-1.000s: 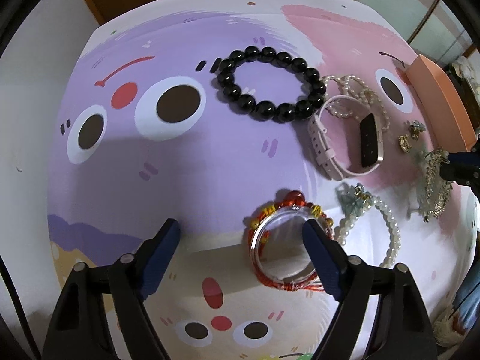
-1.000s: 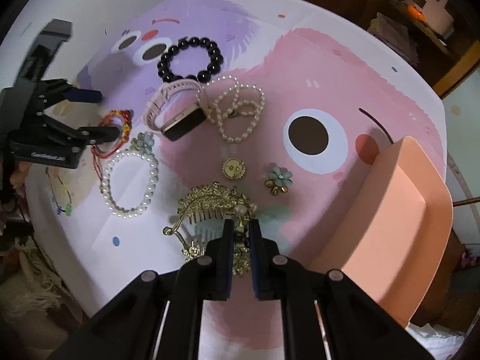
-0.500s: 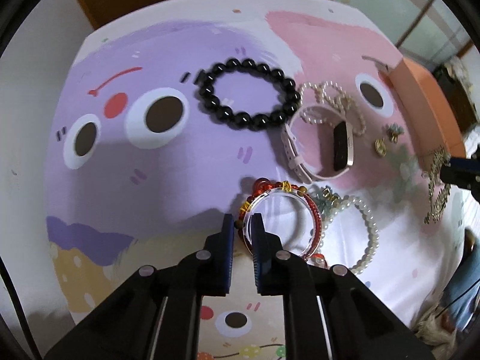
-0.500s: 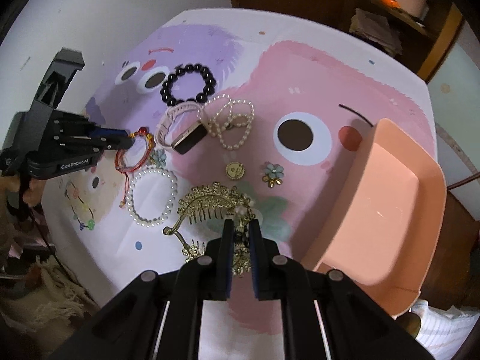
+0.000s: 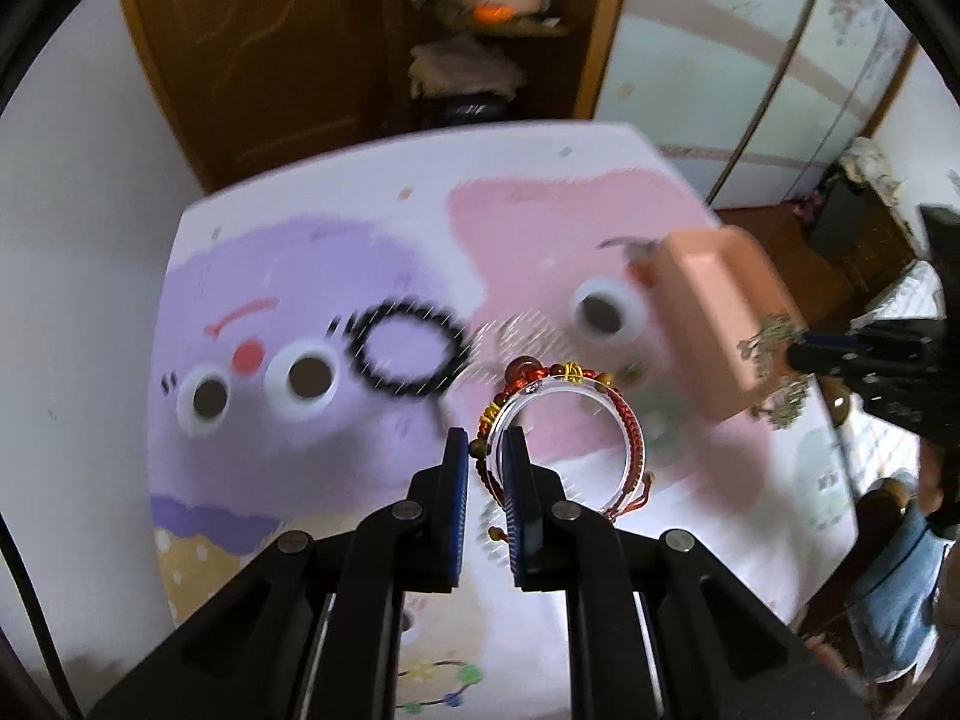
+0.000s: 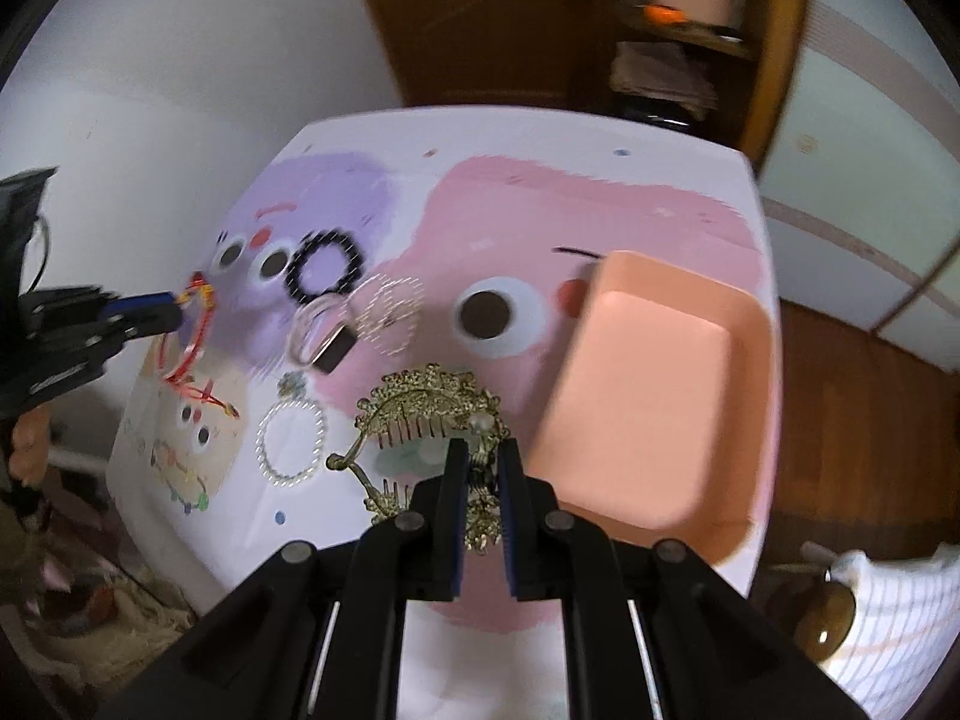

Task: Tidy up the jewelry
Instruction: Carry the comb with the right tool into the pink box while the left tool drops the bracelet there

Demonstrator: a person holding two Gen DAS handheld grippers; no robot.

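Beyond my surface [image 5: 420, 180], with its pink and purple cartoon-face cover, a white wall [image 5: 72, 240] rises on the left beside a brown wooden cabinet [image 5: 252, 48]. An open niche [image 5: 474, 60] in that cabinet holds blurred, stacked items. To the right I see pale sliding panels [image 5: 750, 60] and a reddish-brown wooden floor [image 6: 870, 396].

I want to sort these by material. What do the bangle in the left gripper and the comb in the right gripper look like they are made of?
Bangle: clear glossy plastic or glass, see-through, wrapped with red woven cord and beads. Comb: gold-toned filigree metal, likely plated, judging by its shine.
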